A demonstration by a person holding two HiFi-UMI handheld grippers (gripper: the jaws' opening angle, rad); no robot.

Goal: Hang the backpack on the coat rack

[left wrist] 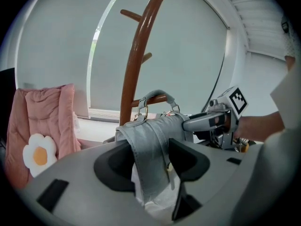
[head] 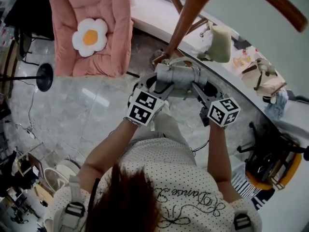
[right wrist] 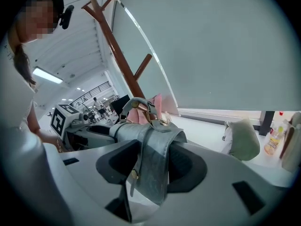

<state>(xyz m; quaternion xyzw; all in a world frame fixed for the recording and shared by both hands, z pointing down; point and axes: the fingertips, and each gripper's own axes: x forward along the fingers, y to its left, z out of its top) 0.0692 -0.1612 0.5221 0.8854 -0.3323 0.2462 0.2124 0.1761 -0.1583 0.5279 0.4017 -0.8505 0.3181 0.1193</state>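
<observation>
Mid-carry here: my left fingers (left wrist: 114, 166) and right fingers (right wrist: 186, 166) are each clamped on the grey backpack (head: 179, 75), which hangs in the air beside the coat rack (head: 190, 13). Next I reckon its top loop (left wrist: 157, 94) needs lifting over a peg (left wrist: 130, 15)

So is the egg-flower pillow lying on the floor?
No, the white flower pillow with the yellow middle rests on the pink padded chair.
</observation>
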